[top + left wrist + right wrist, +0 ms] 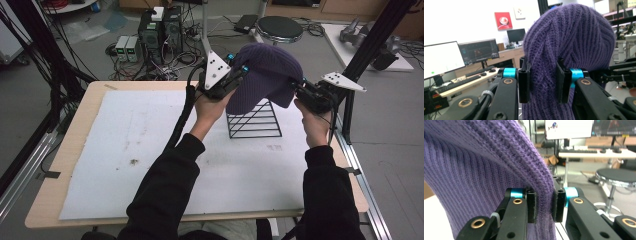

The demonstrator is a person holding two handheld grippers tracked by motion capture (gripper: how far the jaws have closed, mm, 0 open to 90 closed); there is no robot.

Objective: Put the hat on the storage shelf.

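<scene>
Both hand-held grippers (239, 75) (299, 90) pinch the purple beanie (267, 75) above the wire rack (255, 122).

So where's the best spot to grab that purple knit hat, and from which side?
At its lower edge, one gripper from each side, as now: the left gripper and right gripper each pinch a fold of the purple hat, whose soft knit bunches easily between jaws, keeping it spread above the wire stand.

No readable text, label, brand name or number can be made out in any of the views. A red picture (503, 20) and a small pale sign (518, 12) are seen on the far wall in the left gripper view, but no words can be read on them. The lit monitors (478, 51) are too blurred for any writing to be read.
</scene>
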